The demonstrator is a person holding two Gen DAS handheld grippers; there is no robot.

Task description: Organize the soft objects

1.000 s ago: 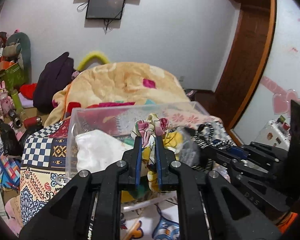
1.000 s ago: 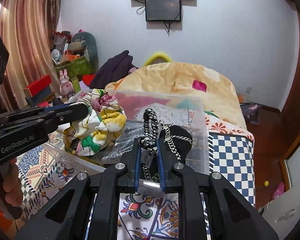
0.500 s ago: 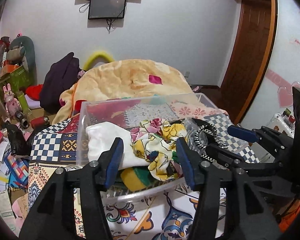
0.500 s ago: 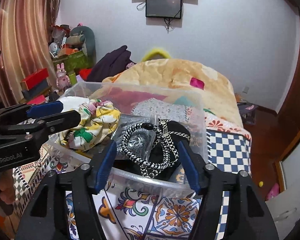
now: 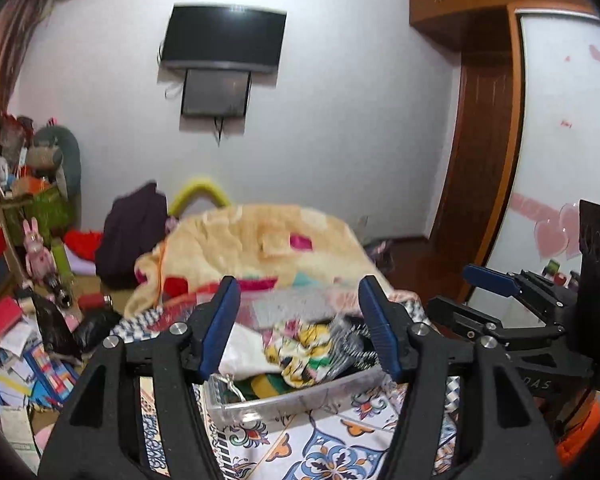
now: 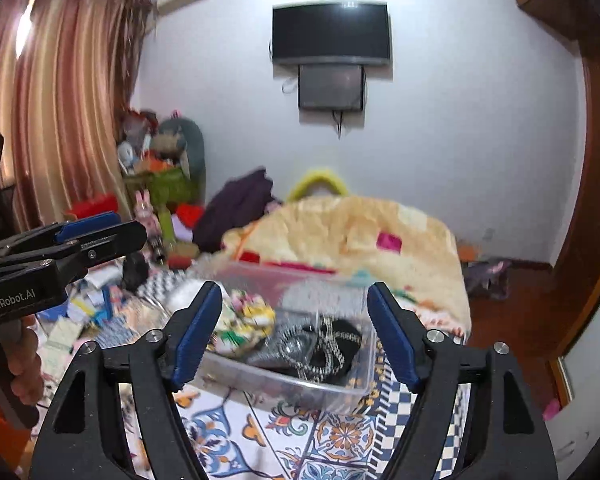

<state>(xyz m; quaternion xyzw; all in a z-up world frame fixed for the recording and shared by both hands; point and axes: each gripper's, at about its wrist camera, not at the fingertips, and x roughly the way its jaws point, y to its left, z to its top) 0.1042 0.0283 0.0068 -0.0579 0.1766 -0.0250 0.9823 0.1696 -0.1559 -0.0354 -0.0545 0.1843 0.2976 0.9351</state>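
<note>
Clear plastic bin (image 6: 352,390) holding floral cloth (image 5: 304,354), white fabric (image 5: 242,354), black-white cord (image 6: 312,350), both grippers' fingers spread, empty

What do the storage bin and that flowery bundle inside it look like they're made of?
Storage bin: clear, glossy hard plastic, probably; its contents show through the wall. Flowery bundle: soft printed fabric, matte, crumpled into folds; the weave is too blurred to tell.

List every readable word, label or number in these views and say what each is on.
"GenRobot.AI": on the side of the left tool, seen from the right wrist.
"DAS", partly cut off and uncertain: on the right tool's body, seen from the left wrist.
Papers and books on the floor: too blurred to read.
</note>
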